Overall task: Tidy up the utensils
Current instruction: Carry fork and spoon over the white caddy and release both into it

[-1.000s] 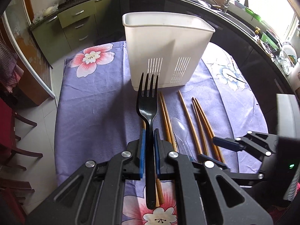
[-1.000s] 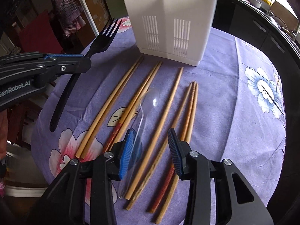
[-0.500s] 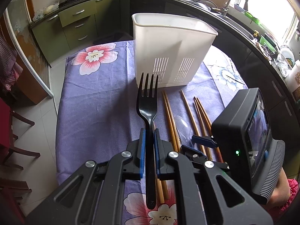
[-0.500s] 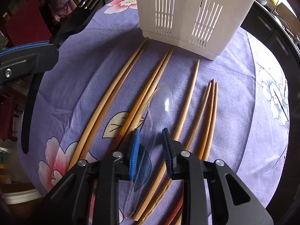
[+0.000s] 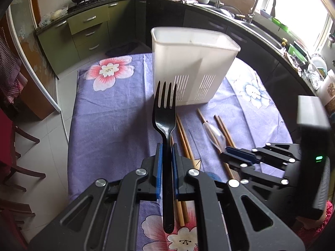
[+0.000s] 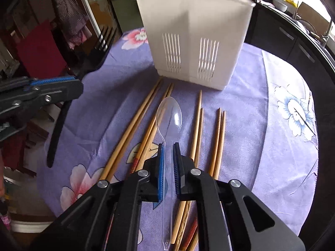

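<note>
My left gripper (image 5: 166, 152) is shut on a black plastic fork (image 5: 165, 113), tines pointing at the white slotted utensil holder (image 5: 192, 62), held above the table. My right gripper (image 6: 168, 152) is shut on a clear plastic spoon (image 6: 169, 115), lifted off the cloth, bowl forward toward the holder (image 6: 194, 37). Several wooden chopsticks (image 6: 136, 121) lie side by side on the purple floral tablecloth (image 6: 261, 125) under both grippers. The right gripper (image 5: 232, 155) with the spoon (image 5: 213, 133) shows at right in the left wrist view; the left gripper (image 6: 69, 87) and fork handle (image 6: 57, 133) show at left in the right wrist view.
The table edge drops to a tiled floor (image 5: 41, 146) on the left, with chairs (image 5: 12, 167) beside it. Dark kitchen counters with a sink (image 5: 257, 21) curve behind the holder.
My right gripper closed on the clear spoon and lifted it off the cloth. My left gripper rose and drew back from the holder with the fork.
</note>
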Available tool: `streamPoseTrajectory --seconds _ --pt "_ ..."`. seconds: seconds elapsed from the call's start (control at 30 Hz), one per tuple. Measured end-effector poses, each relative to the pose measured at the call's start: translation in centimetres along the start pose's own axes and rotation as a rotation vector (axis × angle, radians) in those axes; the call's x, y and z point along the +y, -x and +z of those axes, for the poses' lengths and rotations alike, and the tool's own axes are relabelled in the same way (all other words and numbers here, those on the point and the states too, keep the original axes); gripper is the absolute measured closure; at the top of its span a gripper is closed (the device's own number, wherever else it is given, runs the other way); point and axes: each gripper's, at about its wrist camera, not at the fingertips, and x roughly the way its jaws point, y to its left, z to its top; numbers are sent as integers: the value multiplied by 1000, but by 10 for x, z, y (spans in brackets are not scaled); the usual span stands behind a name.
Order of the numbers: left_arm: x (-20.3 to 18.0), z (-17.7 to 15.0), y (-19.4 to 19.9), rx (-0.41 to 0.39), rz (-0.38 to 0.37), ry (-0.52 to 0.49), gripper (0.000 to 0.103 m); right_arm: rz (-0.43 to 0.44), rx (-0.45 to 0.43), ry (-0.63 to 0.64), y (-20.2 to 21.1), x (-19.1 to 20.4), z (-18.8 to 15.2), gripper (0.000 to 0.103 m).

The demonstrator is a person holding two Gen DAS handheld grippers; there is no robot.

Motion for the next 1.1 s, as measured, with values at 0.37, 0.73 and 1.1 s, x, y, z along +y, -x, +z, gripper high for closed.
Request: streamPoseTrajectory --seconds 0.37,0.73,1.1 --pt "-8 74 50 -216 -53 28 94 40 -408 -33 112 -15 62 94" --pt "-10 147 43 -512 -65 47 94 -94 -688 -34 123 -22 169 94" --pt "-10 175 -11 -589 -11 35 94 -183 -754 -21 60 -47 224 94"
